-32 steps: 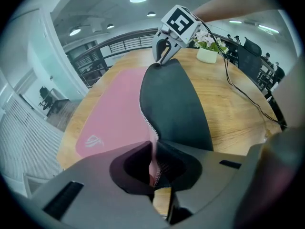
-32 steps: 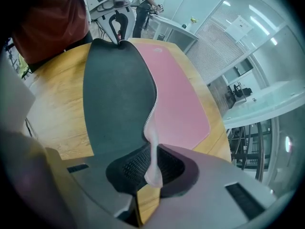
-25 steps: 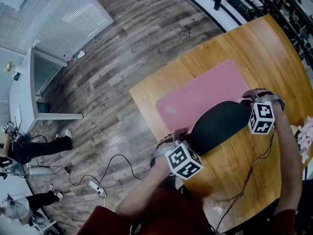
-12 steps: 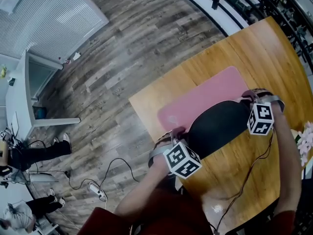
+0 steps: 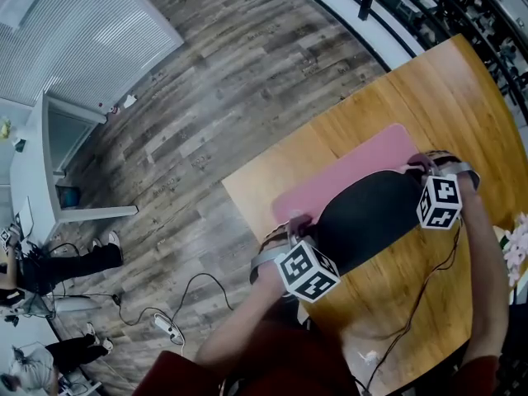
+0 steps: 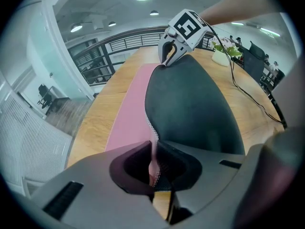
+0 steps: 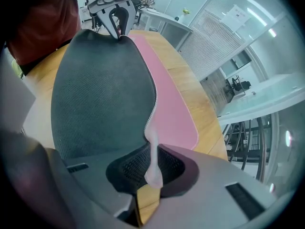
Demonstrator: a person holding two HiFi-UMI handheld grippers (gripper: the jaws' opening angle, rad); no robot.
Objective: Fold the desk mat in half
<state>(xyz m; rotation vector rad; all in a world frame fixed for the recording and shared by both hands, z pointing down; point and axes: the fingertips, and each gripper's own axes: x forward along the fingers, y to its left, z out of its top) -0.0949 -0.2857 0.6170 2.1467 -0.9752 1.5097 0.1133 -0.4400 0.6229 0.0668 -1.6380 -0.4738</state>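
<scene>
The thin pink desk mat (image 5: 346, 172) with a black textured underside lies on the honey-coloured wooden table (image 5: 388, 89) at the right centre of the head view; its near half is lifted and turned over so the black side shows, and a pink strip lies bare toward the upper left. The left gripper (image 5: 299, 223) has its jaws pinched narrow on one near corner, with the stitched edge standing between the pads; the right gripper (image 5: 421, 165) nips the other near corner the same way.

The sheet bellies between the two grips, so it seems light, limp and soft, with nothing to break; the pink face looks smooth, while the black one looks rubbery and likely to cling. The two corners of one long edge seem the right hold, carried level so the edge lands square.

The fold heads toward the upper left, where a band of bare wood separates the mat's far edge from the table's edge; the mat's lower-left end sits near another table edge. Pale flowers (image 5: 517, 233) at the right border and a thin dark cable (image 5: 429, 279) at the lower right are well apart from that path.
</scene>
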